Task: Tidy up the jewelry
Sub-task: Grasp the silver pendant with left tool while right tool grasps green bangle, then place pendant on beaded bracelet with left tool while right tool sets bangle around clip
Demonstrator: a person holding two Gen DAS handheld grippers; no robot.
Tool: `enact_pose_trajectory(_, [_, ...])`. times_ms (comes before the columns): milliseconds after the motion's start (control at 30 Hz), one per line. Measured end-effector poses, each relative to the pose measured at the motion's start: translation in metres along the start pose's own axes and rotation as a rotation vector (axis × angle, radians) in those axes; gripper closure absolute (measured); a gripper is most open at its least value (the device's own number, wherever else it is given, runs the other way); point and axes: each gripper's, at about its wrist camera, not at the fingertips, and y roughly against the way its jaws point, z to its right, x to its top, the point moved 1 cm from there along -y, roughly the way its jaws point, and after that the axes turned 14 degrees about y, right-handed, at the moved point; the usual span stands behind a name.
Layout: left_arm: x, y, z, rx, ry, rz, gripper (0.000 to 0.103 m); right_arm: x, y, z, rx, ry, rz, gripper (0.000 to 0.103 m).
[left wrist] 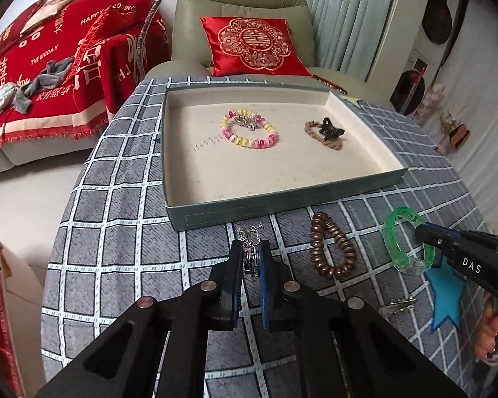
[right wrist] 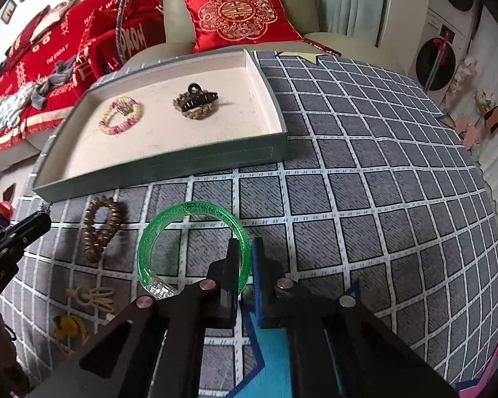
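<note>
**Both grippers pinching jewelry**

Silver earring (left wrist: 250,252) sits pinched in the left gripper (left wrist: 250,258) just above the desk (left wrist: 132,232). Right gripper (right wrist: 245,258) clamps the green bangle (right wrist: 169,229). Beyond lies the tray (left wrist: 282,205), holding a beaded bracelet (left wrist: 249,129).

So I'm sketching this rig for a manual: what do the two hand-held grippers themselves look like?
Both the left hand-held gripper and the right hand-held gripper are matte black angular frames with round silver pivot bolts, one black finger and one with a blue ribbed pad. The right one's side reads "DAS" in white.
</note>
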Motion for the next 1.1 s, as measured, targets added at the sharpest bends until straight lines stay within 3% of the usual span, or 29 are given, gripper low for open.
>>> enact_pose_trajectory(300, [0.013,0.027,0.0,-0.032,-0.025,0.044,0.079,0.006,0.032,0.001,0.032,-0.009,0.047,0.095])
enact_pose_trajectory(467, [0.035,0.043,0.003,-0.068,-0.036,0.083,0.079,0.02,0.045,0.0,0.04,-0.003,0.065,0.095])
enact_pose_trajectory(767, [0.085,0.054,0.015,-0.073,-0.088,0.149,0.079,0.077,0.054,0.006,0.045,-0.002,0.111,0.095])
enact_pose_trajectory(1100, [0.139,0.03,0.022,-0.038,-0.118,0.177,0.079,0.14,0.024,0.018,0.07,-0.068,0.11,0.095])
